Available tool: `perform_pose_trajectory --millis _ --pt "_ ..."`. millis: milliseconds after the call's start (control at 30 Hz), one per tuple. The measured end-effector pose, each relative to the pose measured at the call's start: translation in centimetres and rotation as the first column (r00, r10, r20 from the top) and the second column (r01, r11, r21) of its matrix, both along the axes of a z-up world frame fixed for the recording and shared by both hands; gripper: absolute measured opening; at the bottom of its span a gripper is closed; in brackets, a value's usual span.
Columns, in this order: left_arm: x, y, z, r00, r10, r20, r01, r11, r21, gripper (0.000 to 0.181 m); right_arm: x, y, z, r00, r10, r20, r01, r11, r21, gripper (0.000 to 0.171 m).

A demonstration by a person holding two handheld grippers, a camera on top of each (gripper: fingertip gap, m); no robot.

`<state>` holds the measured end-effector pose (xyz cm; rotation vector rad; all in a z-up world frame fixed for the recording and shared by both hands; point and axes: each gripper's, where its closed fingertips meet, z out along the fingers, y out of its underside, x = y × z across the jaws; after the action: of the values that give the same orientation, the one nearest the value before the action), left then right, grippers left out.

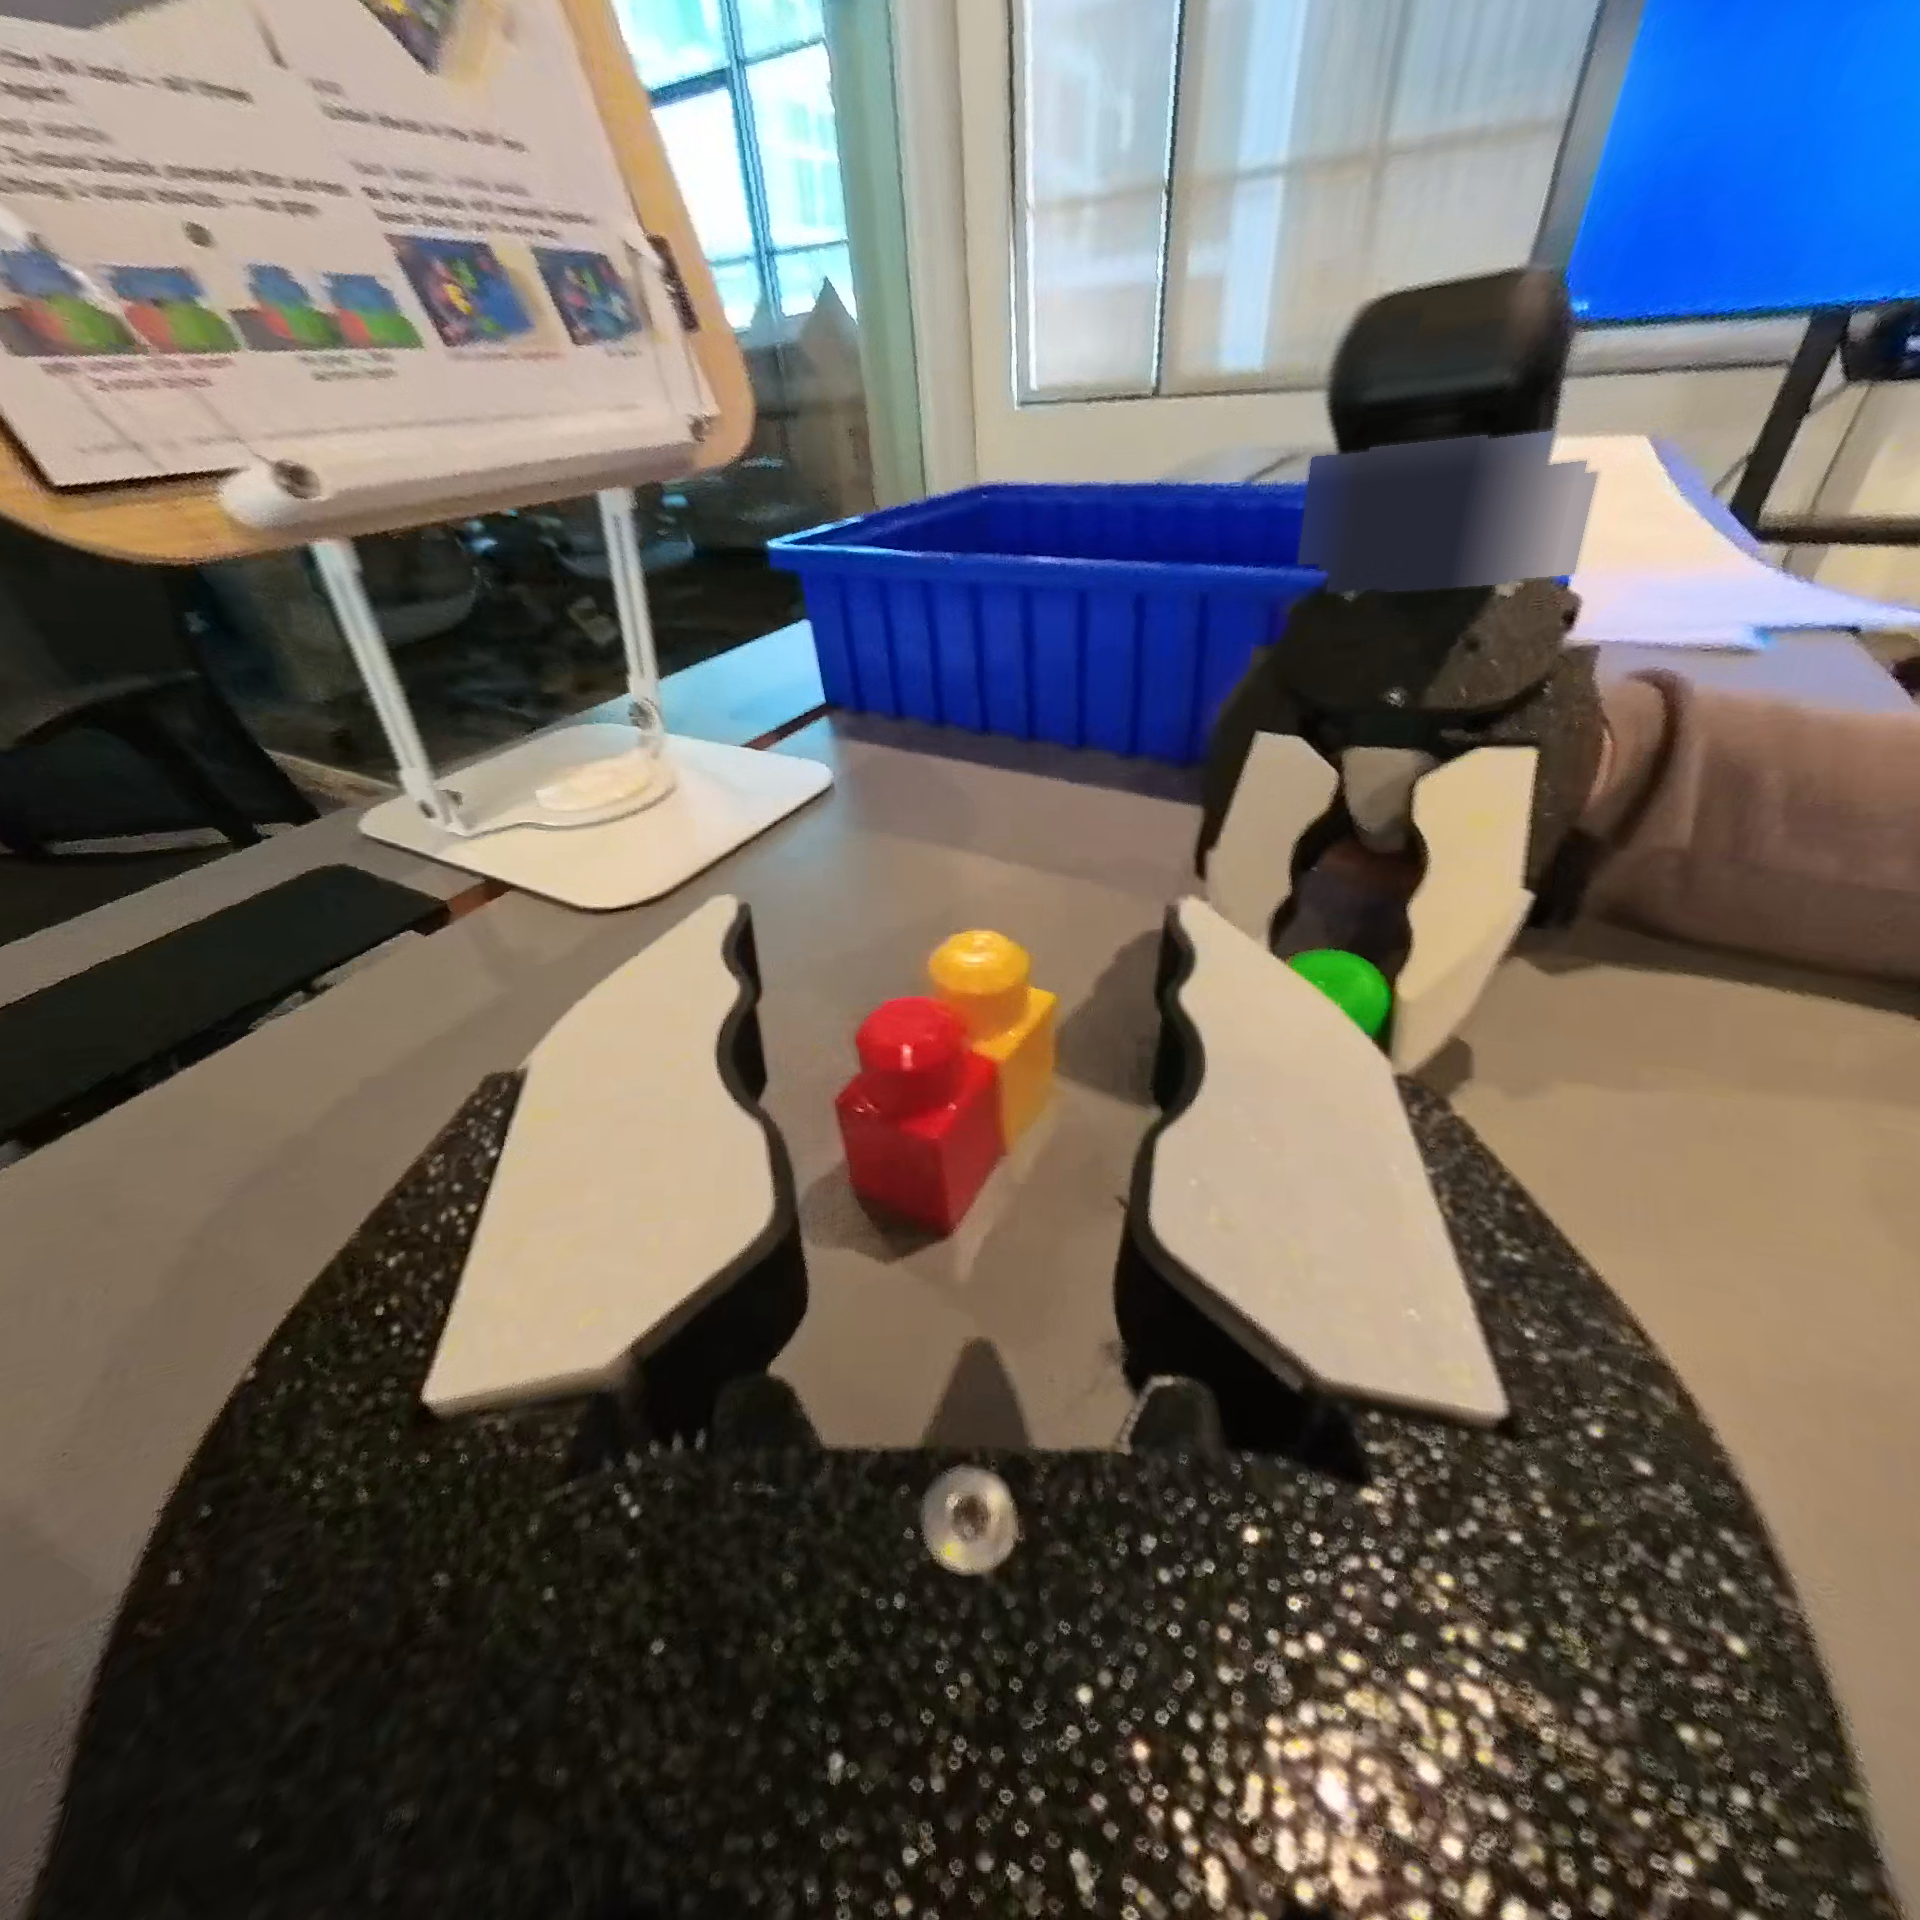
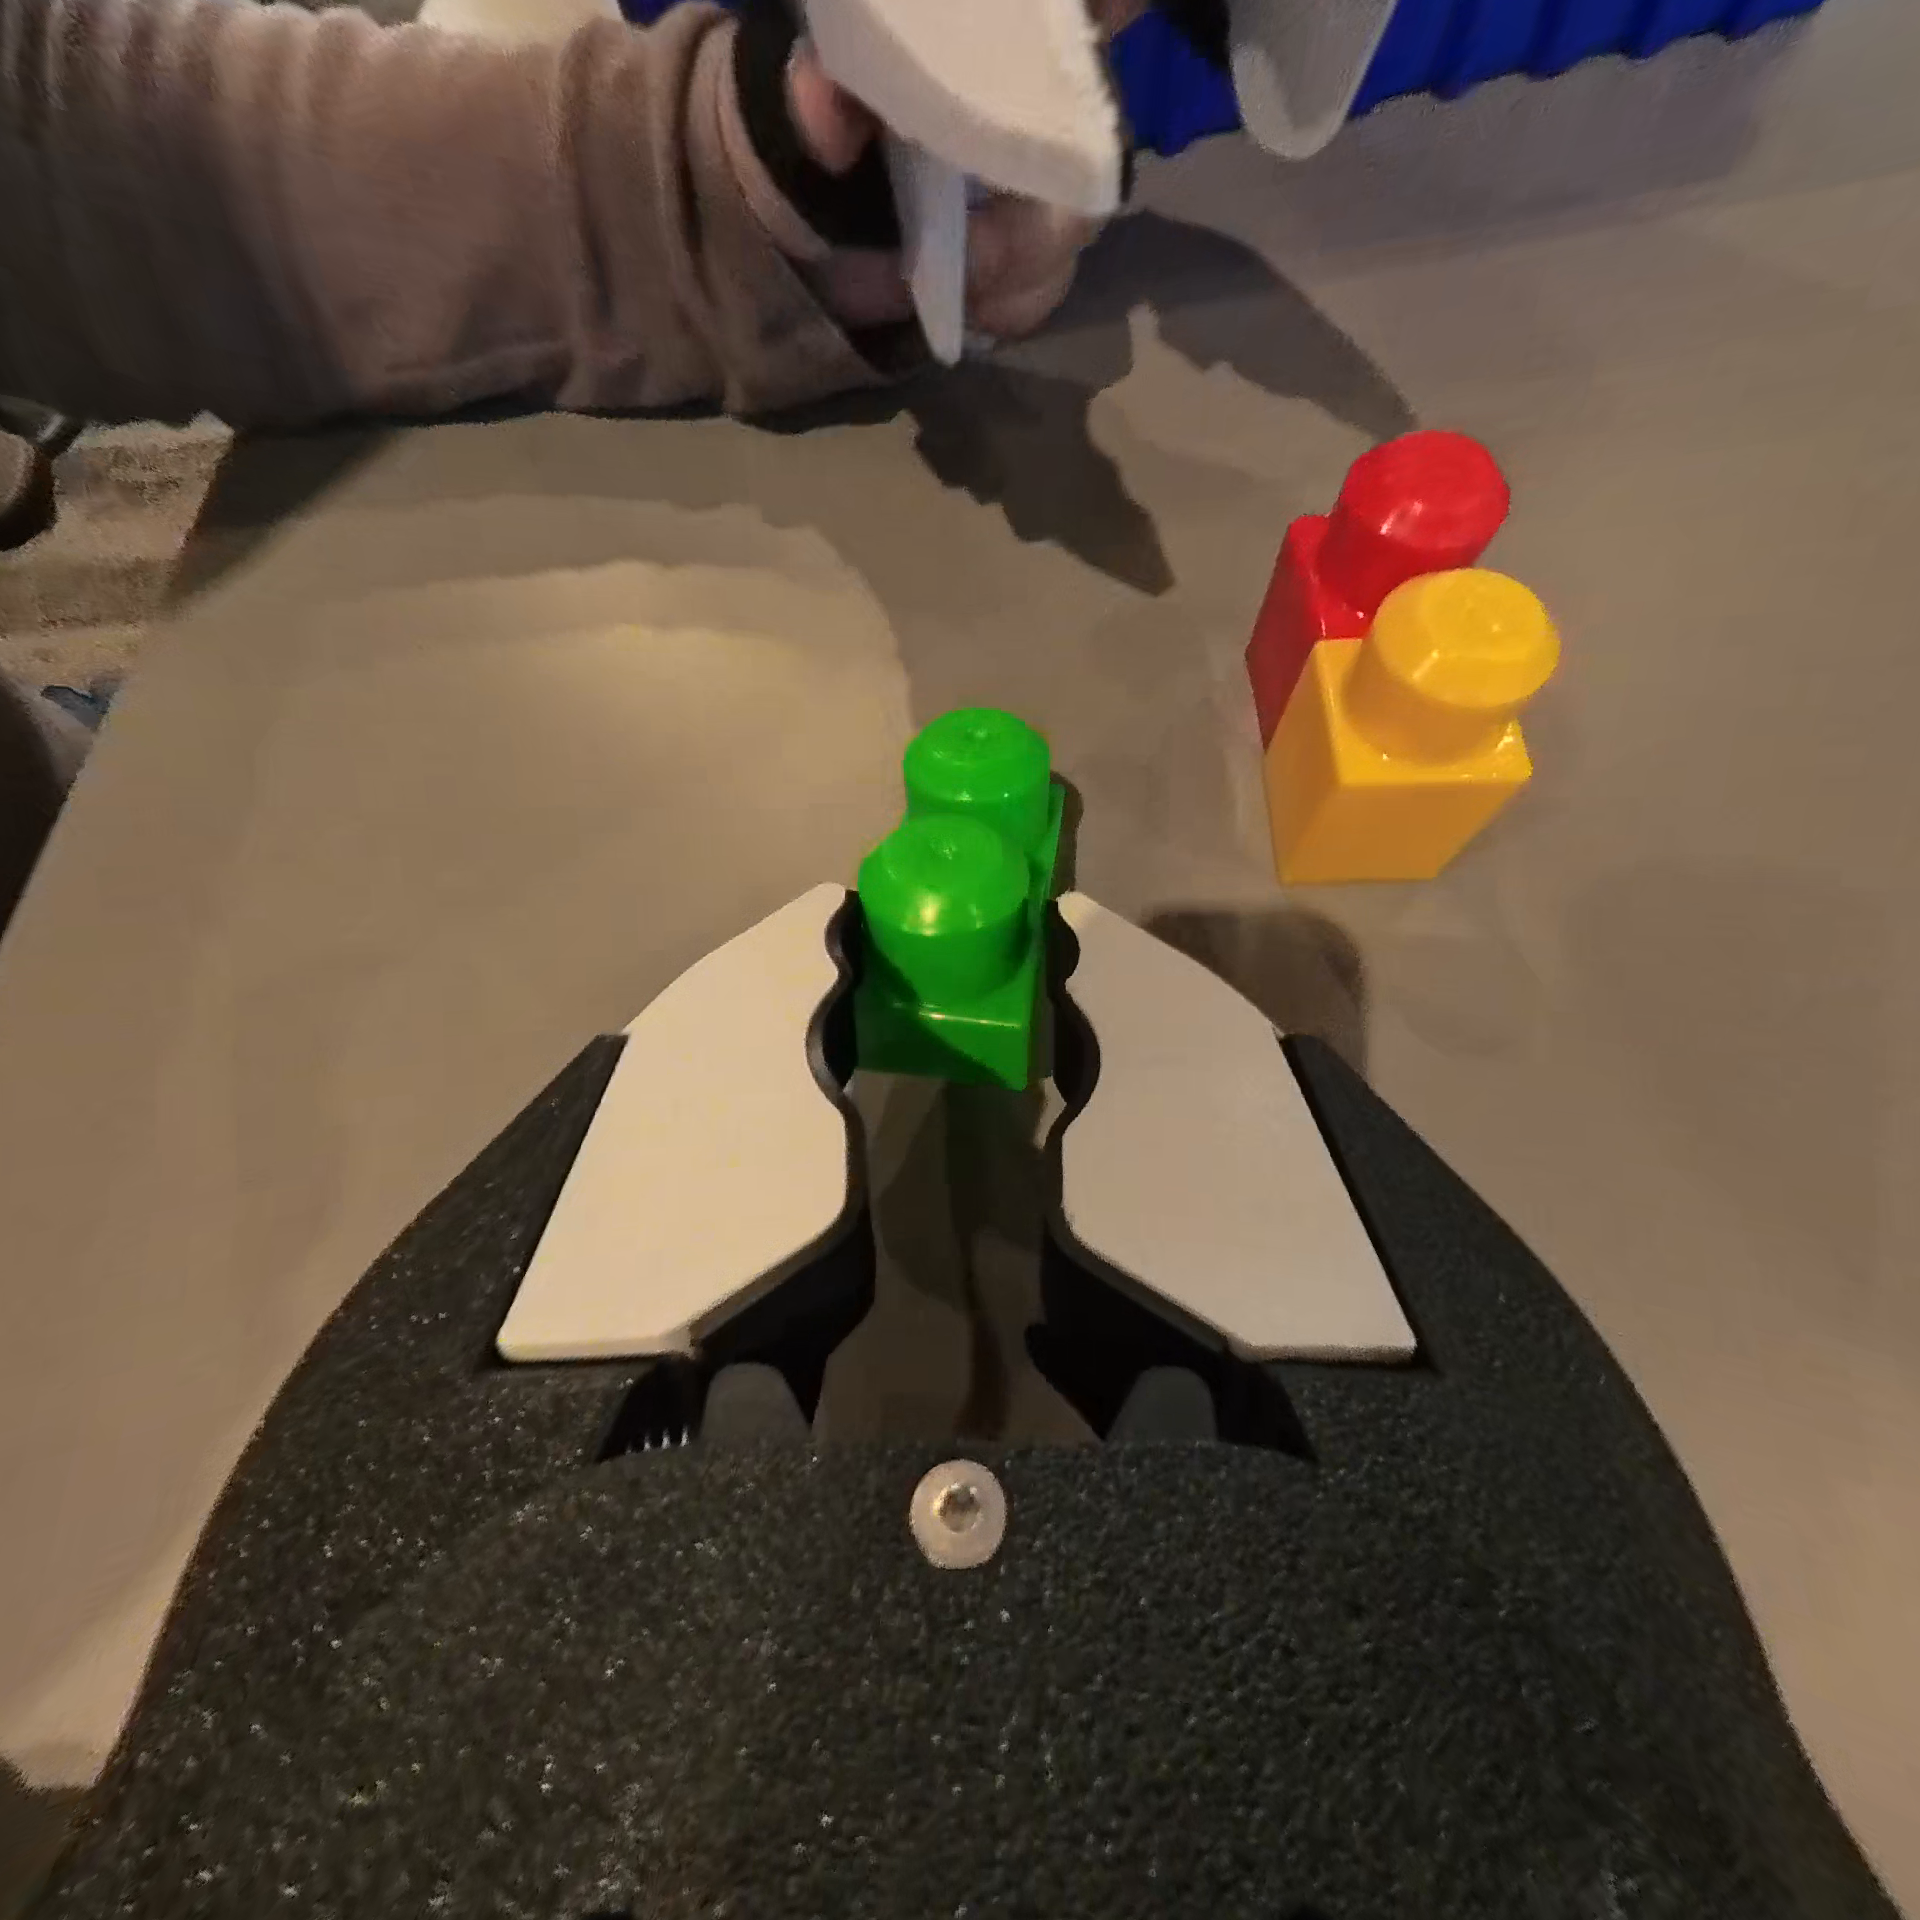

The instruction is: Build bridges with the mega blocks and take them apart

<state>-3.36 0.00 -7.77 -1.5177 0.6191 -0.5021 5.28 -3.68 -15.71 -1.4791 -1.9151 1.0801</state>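
Observation:
A red one-stud block (image 1: 920, 1117) and a yellow one-stud block (image 1: 997, 1013) stand side by side, touching, on the grey table. My left gripper (image 1: 956, 945) is open and empty, its fingers on either side of the two blocks without touching them. My right gripper (image 2: 951, 935) is shut on the near end of a green two-stud block (image 2: 961, 925). The red block (image 2: 1382, 561) and yellow block (image 2: 1403, 727) stand to its front right. In the left wrist view the right gripper (image 1: 1340, 987) shows at the right with the green block (image 1: 1345, 987) between its fingers.
A blue plastic bin (image 1: 1039, 613) stands at the back of the table. A white stand (image 1: 592, 821) holds a wooden board with an instruction sheet (image 1: 312, 260) at the left. A blue screen (image 1: 1756, 156) is at the far right. A sleeved arm (image 2: 364, 229) lies across the table.

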Motion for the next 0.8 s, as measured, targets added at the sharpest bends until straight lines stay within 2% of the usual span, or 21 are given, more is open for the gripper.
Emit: perform_pose_trajectory --millis 200,300,333,467,633,800 --pt "-0.4 1.3 -1.4 0.998 -0.038 -0.041 0.037 0.999 -0.022 0.076 0.2 0.3 -1.6 0.998 -0.031 0.058 0.028 0.998 0.053 0.056" --pt "-0.7 1.4 -1.7 0.998 -0.063 -0.022 0.062 0.997 -0.035 0.077 -0.2 0.4 -1.8 0.998 -0.032 0.053 0.028 0.996 0.085 0.045" --pt "-0.8 1.4 -1.9 0.997 -0.073 -0.023 0.072 0.996 -0.048 0.076 -0.2 0.3 -1.8 0.998 -0.027 0.053 0.022 0.996 0.087 0.035" --pt "-0.7 1.6 -3.0 0.989 -0.12 -0.086 0.11 0.987 -0.114 0.072 -0.4 0.0 -0.9 1.0 -0.018 0.015 0.017 0.999 0.042 0.034" --pt "0.0 2.0 -5.1 0.955 -0.202 -0.217 0.152 0.962 -0.225 0.072 -1.7 2.0 4.3 0.979 -0.095 -0.178 0.095 0.995 -0.01 0.033" --pt "-0.1 1.9 -6.4 0.929 -0.258 -0.265 0.175 0.938 -0.298 0.062 -3.4 5.8 4.7 0.988 -0.129 -0.083 0.132 0.99 0.042 0.033"
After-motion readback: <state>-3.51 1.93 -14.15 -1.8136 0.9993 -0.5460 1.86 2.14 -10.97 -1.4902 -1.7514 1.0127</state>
